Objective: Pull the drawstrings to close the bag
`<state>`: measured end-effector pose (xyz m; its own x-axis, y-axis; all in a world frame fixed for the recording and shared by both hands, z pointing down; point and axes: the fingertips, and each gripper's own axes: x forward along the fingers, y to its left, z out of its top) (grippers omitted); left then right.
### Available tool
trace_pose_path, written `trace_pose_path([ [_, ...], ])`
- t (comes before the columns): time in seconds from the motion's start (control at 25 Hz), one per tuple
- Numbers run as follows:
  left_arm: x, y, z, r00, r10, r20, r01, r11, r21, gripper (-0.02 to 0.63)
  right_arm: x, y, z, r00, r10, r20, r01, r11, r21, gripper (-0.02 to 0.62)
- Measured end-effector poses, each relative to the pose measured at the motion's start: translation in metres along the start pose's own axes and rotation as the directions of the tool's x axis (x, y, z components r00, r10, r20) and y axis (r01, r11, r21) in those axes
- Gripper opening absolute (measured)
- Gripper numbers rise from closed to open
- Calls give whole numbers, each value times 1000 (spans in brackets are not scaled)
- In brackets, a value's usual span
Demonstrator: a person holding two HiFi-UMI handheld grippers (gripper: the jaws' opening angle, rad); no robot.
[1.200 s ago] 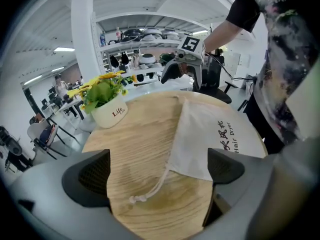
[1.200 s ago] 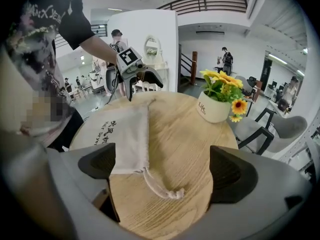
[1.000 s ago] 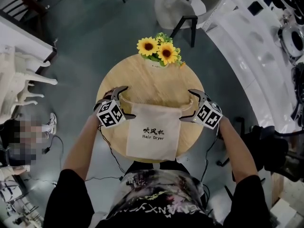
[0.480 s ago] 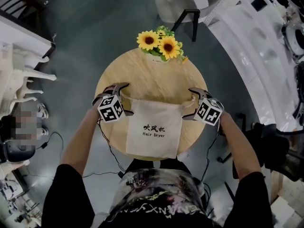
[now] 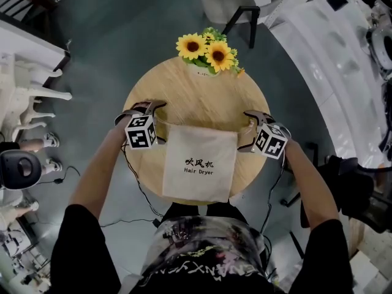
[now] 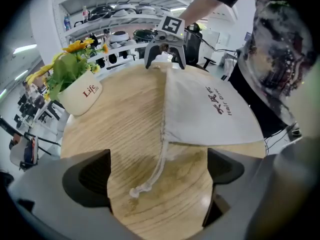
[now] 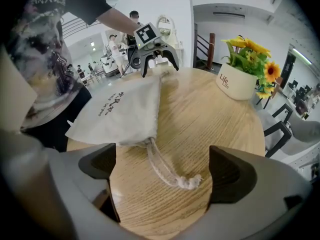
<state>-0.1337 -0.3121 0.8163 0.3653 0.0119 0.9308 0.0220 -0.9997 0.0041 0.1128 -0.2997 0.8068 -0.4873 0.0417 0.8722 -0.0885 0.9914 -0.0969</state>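
left gripper [image 6: 157,176] fingers [image 6: 85,176] wide apart | knotted drawstring [image 6: 161,154] end lies loose on counter [image 6: 120,129] between them | bag [image 6: 205,114] flat beyond | right gripper [image 6: 165,65] at bag's far end | flower pot [image 6: 82,94] left

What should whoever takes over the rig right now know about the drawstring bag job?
Left gripper: open, left drawstring lying between its jaws, not gripped.
Right gripper: open, right drawstring likewise between its jaws.
Bag: flat on the round table, mouth not cinched.
Done: both grippers lined up.
Left: close on each cord, probably pull outward.
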Motion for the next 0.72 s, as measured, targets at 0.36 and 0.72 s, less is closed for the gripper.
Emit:
trace_pose_path([
  [0.36, 11, -5, -13, 991, -73, -112, 86, 989, 121, 586, 5, -4, -7, 999, -1, -48, -3, 996, -88, 541],
  [0.72, 15, -4, -11, 984, -118, -133, 135, 982, 129, 586, 6, -4, -6, 998, 14, -58, -21, 993, -113, 541],
])
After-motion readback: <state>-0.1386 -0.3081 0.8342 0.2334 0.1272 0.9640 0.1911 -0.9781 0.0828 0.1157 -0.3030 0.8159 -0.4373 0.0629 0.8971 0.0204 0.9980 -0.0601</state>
